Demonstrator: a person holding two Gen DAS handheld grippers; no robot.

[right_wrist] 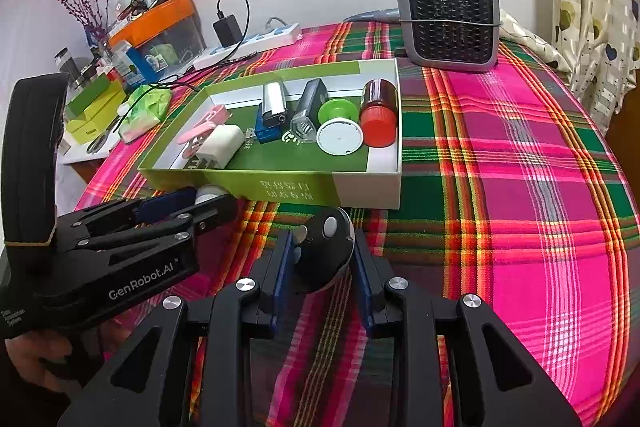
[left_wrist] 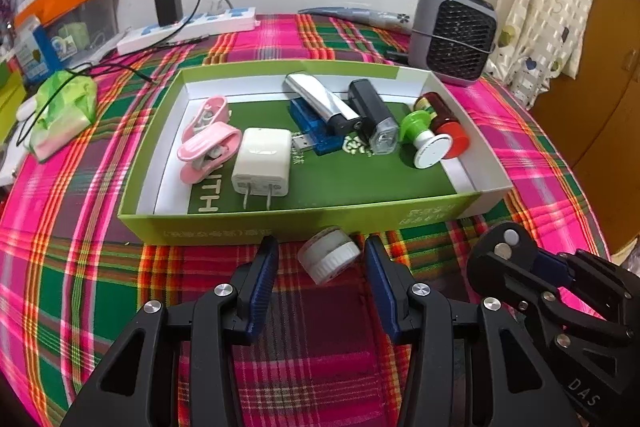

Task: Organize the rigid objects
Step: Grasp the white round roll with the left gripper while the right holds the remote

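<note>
Space is tight up front: the small white jar (left_wrist: 329, 259) lies on its side on the plaid cloth (right_wrist: 500, 187) right against the green box's near wall (left_wrist: 296, 219), between the spread fingers of the left tool (left_wrist: 322, 259), untouched as far as I can see. Right tool (right_wrist: 322, 259) pinches a black-and-white rounded gadget (right_wrist: 326, 247) near that wall, with loads of open cloth to its right. Gadget's underside is hidden, no clue what it is.
</note>
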